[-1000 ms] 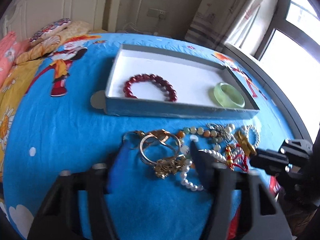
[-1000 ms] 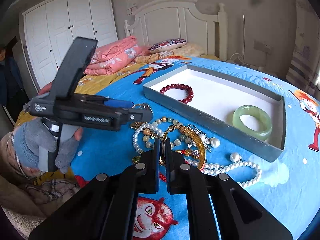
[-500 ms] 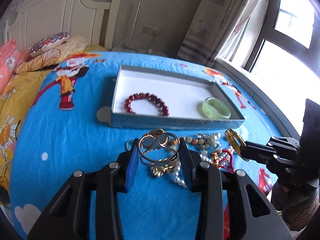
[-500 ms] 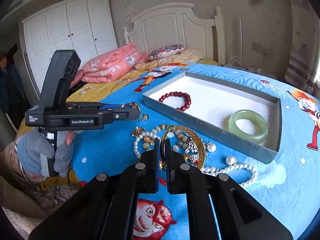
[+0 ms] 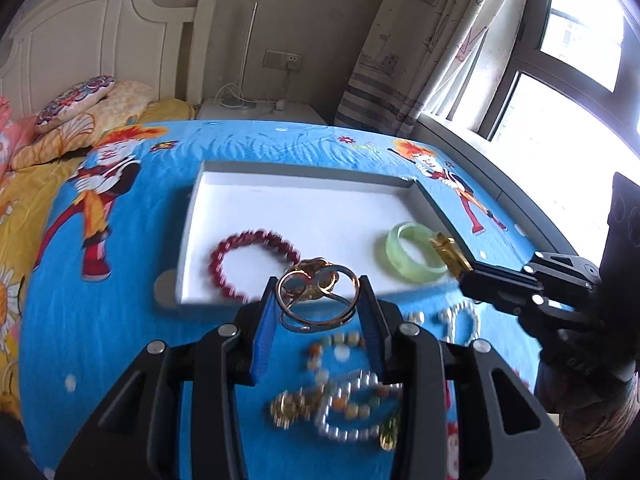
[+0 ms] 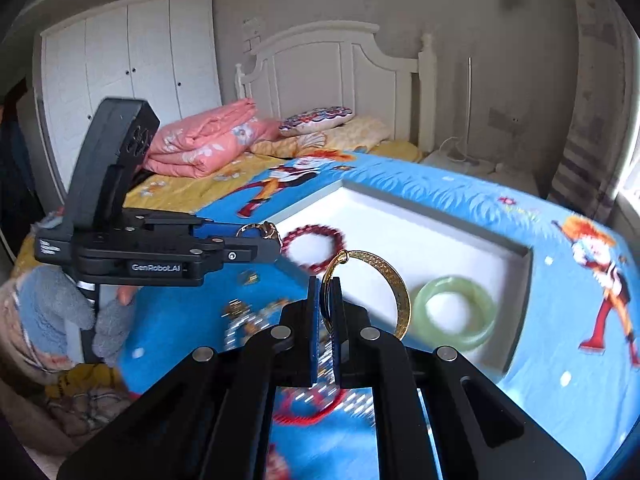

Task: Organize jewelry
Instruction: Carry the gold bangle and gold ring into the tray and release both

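A rose-gold wire bangle with looped ornament (image 5: 316, 292) is being held, raised above the bed, between the blue pads of the left tool (image 5: 318, 308). A flat, textured gold bangle (image 6: 394, 292) is standing on edge, pinched in the right tool (image 6: 325, 304). A dark red beaded bracelet (image 5: 252, 258) and a pale green jade bangle (image 5: 416, 252) are lying well apart in the shallow white tray (image 5: 304, 204). Pearl and mixed bead strands (image 5: 348, 404) are lying heaped on the blue bedspread (image 5: 132, 312).

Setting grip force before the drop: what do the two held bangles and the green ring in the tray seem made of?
Wire bangle in the left tool: thin rose-gold metal, polished, glinting. Flat bangle in the right tool: yellow metal, textured face. Green bangle in the tray: translucent, glossy, jade-like; possibly glass.
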Available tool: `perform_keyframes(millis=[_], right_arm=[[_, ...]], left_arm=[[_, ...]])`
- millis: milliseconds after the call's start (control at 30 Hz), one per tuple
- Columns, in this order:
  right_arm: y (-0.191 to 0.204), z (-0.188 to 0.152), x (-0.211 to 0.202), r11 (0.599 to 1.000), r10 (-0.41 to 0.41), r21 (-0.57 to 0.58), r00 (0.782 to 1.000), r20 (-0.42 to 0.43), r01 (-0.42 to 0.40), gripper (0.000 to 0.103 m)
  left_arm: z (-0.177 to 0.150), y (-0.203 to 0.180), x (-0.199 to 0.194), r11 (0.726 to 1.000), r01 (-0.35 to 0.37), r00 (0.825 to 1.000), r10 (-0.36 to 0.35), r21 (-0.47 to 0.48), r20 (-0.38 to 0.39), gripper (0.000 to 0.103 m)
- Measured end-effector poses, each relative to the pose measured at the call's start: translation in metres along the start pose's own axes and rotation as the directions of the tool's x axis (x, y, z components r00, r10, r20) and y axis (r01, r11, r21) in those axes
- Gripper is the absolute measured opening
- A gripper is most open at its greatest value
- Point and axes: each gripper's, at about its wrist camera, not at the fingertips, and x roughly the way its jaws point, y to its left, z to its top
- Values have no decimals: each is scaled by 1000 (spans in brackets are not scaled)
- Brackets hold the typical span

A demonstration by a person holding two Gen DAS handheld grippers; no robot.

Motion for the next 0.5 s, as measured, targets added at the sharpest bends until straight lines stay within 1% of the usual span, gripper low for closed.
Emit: perform_keyframes(millis=[100,233,300,433,500], right_arm=[[-11,14,14,999,-30,-19,999,-19,30,7],[-27,29,41,997,-66,-32,996,-67,64,7],[-36,35,56,997,-73,-34,991,-109,70,7],[-48,43,83,991,-123,-68,977,-173,113,7],[-53,47,95,987,-152,-87,968,-200,137,7]], left_arm=[[19,4,15,1000,0,1000,0,-14,-14,38],[46,13,38,999,-38,998,37,-22,-42,38],[57,19,50,998,-66,996,64,-17,-62,38],[76,35,80,992,-126,986,123,-22,-116,38],[83,44,91,991,-128,983,120,-51,-141,38]])
